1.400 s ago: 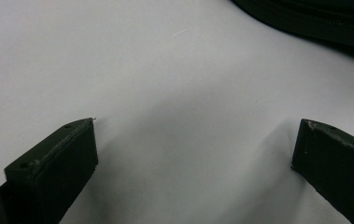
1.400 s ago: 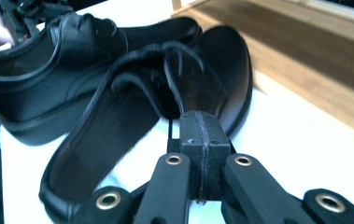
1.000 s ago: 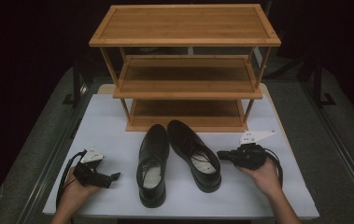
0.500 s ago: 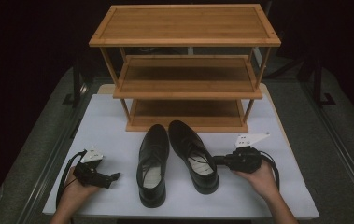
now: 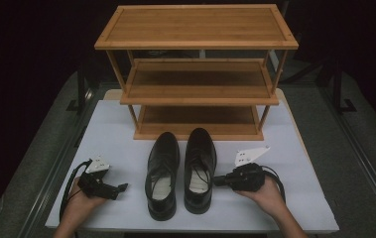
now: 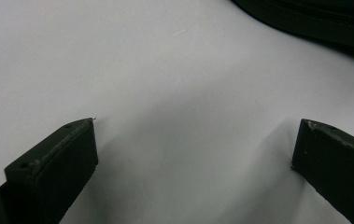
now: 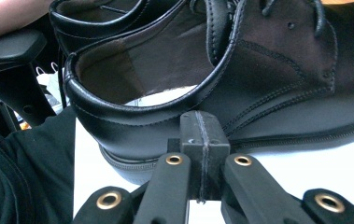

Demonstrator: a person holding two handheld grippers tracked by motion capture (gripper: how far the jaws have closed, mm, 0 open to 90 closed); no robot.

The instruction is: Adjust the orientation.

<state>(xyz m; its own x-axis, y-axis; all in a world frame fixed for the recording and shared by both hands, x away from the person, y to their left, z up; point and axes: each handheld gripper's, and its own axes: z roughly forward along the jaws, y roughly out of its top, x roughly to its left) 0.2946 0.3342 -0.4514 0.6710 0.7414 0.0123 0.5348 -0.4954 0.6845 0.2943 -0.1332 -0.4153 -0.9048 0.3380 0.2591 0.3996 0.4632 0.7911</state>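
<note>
Right shoe [image 5: 200, 168] = black leather lace-up, sits on the white table top [image 5: 304, 198] w/ toe toward the wooden rack [image 5: 198, 74], sole flat, just beside its twin, the left shoe [image 5: 162, 173]; the two look near-touching at the sides, can't tell for sure. Judgement on handling: moderately heavy for its size, stiff at heel counter and sole, softer at the upper and tongue; polished leather looks slick, so a pinch on the smooth flank could slide off. Best hold prob. the collar rim [image 7: 132, 105] near the heel: one jaw inside the opening, one outside, rolled edge gives a lip to bite on. Laces [image 7: 268, 7] too floppy to lift by. Not fragile, but pads may scuff the shine. Right gripper [image 7: 201, 135] is level w/ the table, jaws clenched together w/ nothing between them, tips right at the shoe's outer heel side, touching or nearly so, so more of a nudge than a grab; needs to open before any pickup. In the high view it [image 5: 219, 180] lies just right of the shoe. Left gripper [image 5: 122, 187] is well left of the left shoe, jaws released wide over bare table, holding nothing. Rack has three shelves, bottom one directly ahead of the toes.
</note>
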